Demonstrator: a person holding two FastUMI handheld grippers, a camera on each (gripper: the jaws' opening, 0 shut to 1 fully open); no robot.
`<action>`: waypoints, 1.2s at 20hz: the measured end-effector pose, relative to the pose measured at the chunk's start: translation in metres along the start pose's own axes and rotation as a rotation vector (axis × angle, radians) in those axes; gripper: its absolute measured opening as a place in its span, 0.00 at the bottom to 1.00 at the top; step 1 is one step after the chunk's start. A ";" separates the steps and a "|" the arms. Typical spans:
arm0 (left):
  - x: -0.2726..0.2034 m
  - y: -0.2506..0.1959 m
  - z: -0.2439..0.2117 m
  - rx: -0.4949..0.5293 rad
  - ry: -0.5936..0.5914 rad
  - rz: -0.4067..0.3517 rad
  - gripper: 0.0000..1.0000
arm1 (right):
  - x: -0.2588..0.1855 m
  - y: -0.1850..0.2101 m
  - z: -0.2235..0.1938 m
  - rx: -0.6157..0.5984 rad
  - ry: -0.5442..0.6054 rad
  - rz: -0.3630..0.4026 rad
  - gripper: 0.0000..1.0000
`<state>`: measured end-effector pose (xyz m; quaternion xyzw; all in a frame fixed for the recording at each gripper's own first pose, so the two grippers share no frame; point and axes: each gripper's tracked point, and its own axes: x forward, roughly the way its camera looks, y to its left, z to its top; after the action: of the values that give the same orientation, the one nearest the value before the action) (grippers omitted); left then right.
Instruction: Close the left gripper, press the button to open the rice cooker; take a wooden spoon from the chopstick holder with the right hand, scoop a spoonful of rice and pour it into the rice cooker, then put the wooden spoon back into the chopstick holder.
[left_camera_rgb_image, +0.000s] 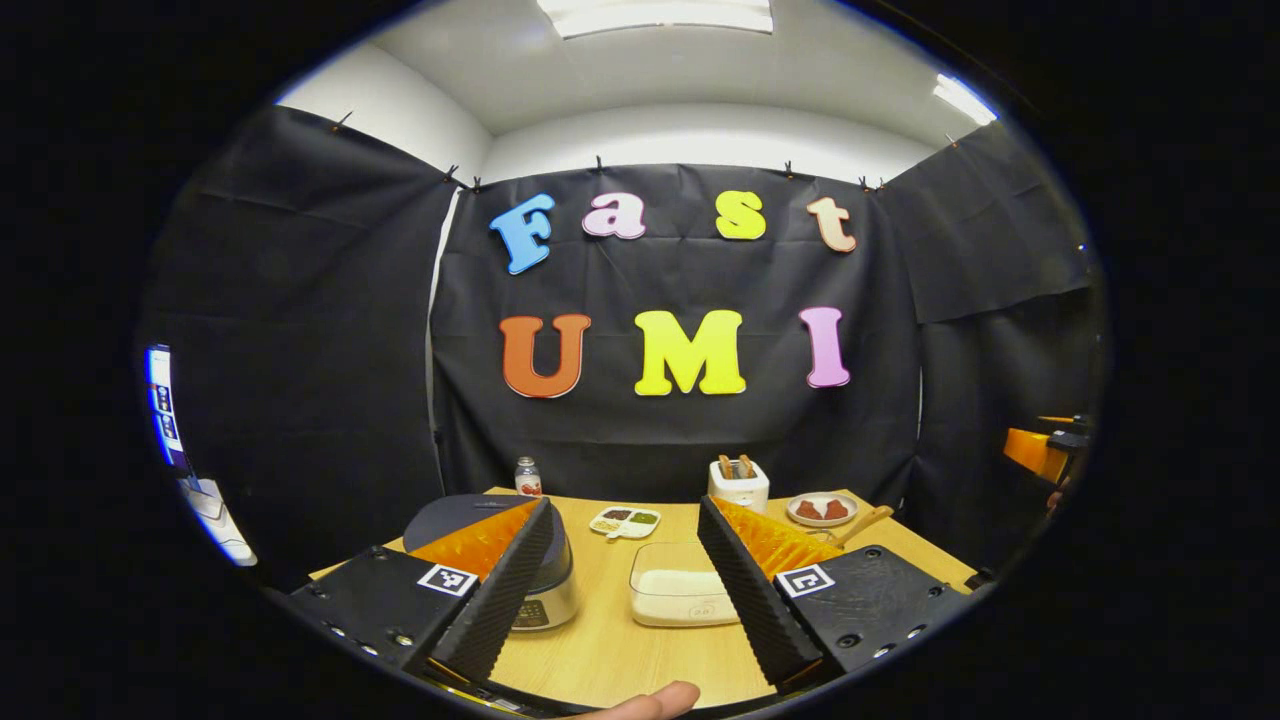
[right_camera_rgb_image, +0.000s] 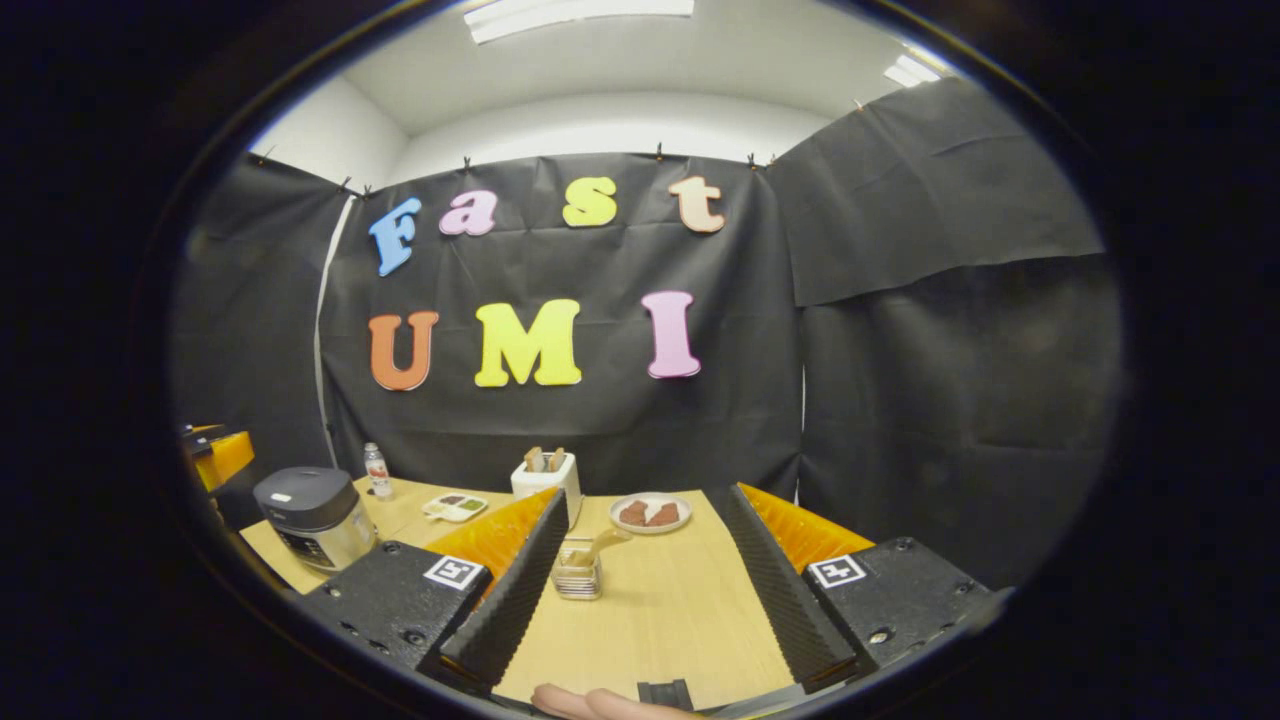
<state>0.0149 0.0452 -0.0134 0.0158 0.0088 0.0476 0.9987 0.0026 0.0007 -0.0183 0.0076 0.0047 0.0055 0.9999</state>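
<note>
My left gripper (left_camera_rgb_image: 624, 512) is open above the near table edge, with nothing between its fingers. The silver rice cooker (left_camera_rgb_image: 548, 590), dark lid down, stands just behind its left finger. A clear box of white rice (left_camera_rgb_image: 684, 592) sits between the fingers, farther off. In the right gripper view, the rice cooker (right_camera_rgb_image: 315, 515) stands far left. My right gripper (right_camera_rgb_image: 648, 497) is open and holds nothing. The chopstick holder (right_camera_rgb_image: 577, 572) stands beside its left finger, with the wooden spoon (right_camera_rgb_image: 606, 543) leaning out of it. The spoon's handle (left_camera_rgb_image: 866, 521) pokes out behind the left gripper's right finger.
At the back of the wooden table (right_camera_rgb_image: 660, 610) are a white toaster (right_camera_rgb_image: 546, 474), a plate of red pieces (right_camera_rgb_image: 650, 513), a small divided dish (right_camera_rgb_image: 455, 506) and a little bottle (right_camera_rgb_image: 376, 470). Black cloth walls stand close behind.
</note>
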 end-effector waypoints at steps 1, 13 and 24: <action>0.003 0.004 -0.003 0.001 0.007 0.009 0.93 | 0.000 0.001 -0.003 0.000 0.001 0.005 1.00; 0.046 0.090 -0.046 -0.027 0.131 0.213 0.93 | 0.023 0.025 -0.030 0.001 0.019 0.078 1.00; 0.097 0.120 -0.112 -0.016 0.415 0.222 0.00 | 0.038 0.028 -0.058 -0.002 0.067 0.104 1.00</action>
<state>0.0981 0.1771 -0.1228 -0.0013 0.2117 0.1594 0.9642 0.0400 0.0302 -0.0764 0.0065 0.0380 0.0579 0.9976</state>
